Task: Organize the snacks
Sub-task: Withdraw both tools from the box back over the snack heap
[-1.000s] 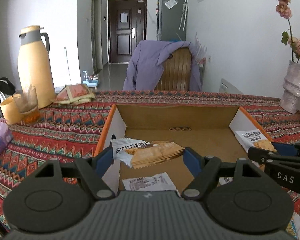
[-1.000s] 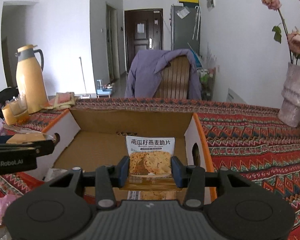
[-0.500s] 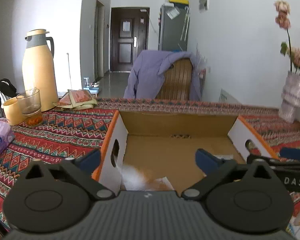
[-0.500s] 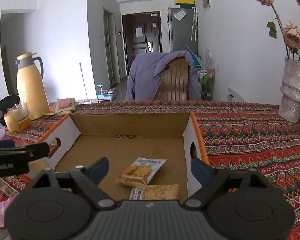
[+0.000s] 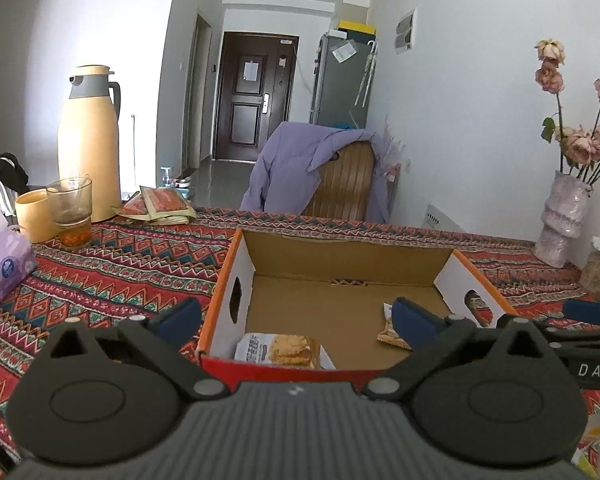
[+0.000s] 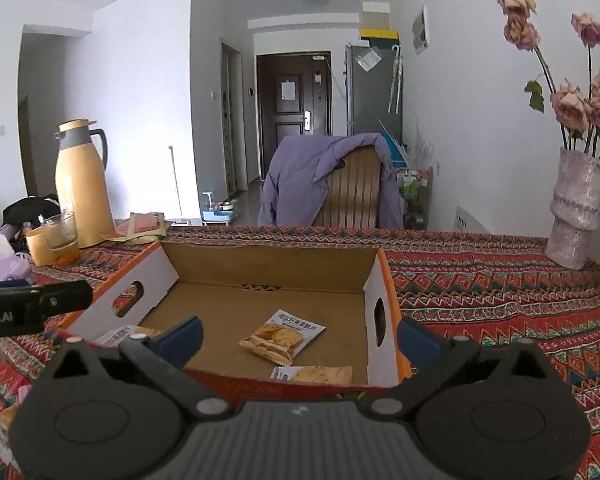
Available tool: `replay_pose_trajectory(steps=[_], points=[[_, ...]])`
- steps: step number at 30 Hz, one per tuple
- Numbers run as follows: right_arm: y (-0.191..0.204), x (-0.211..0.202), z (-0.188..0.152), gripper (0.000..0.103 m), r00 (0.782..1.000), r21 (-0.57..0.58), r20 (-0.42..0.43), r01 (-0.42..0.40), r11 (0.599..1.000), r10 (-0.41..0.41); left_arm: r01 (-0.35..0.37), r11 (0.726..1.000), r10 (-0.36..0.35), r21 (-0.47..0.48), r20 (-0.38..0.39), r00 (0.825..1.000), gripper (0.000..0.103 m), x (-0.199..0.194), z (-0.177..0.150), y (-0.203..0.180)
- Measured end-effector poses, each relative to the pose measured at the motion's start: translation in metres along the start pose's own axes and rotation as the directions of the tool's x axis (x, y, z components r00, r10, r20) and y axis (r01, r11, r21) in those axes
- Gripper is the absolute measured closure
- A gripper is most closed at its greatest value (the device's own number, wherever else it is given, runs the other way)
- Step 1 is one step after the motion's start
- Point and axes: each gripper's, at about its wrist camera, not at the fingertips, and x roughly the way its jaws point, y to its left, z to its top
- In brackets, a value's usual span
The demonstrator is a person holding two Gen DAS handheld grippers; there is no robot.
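An open cardboard box with orange edges stands on the patterned tablecloth. Snack packets lie flat inside it: one near the front left, one right of the middle, and one by the front wall. My left gripper is open and empty, held above the box's near left corner. My right gripper is open and empty, held above the box's near right part. More loose packets show at the frame's lower left.
A yellow thermos, a glass and a yellow cup stand at the back left, with a purple tissue pack nearer. A vase of dried roses stands at the back right. A chair with a purple jacket stands behind the table.
Both grippers opened and let their packets fall into the box, then drew back and up from the box. The packets now lie on the box floor.
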Motion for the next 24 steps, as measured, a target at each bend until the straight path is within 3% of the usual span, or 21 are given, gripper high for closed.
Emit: replay_pose_trajectory(steps=[13, 24], points=[[0.007, -0.064, -0.024, 0.000, 0.996, -0.017, 0.081, -0.036, 0.999, 0.038, 0.053, 0.998, -0.053, 0.019, 0.037, 0.998, 0.000, -0.048, -0.026, 0.001], [0.000, -0.095, -0.060, 0.000, 0.998, -0.027, 0.058, -0.020, 0.999, 0.022, 0.070, 0.997, -0.071, 0.039, 0.021, 0.997, 0.000, -0.072, -0.053, 0.012]])
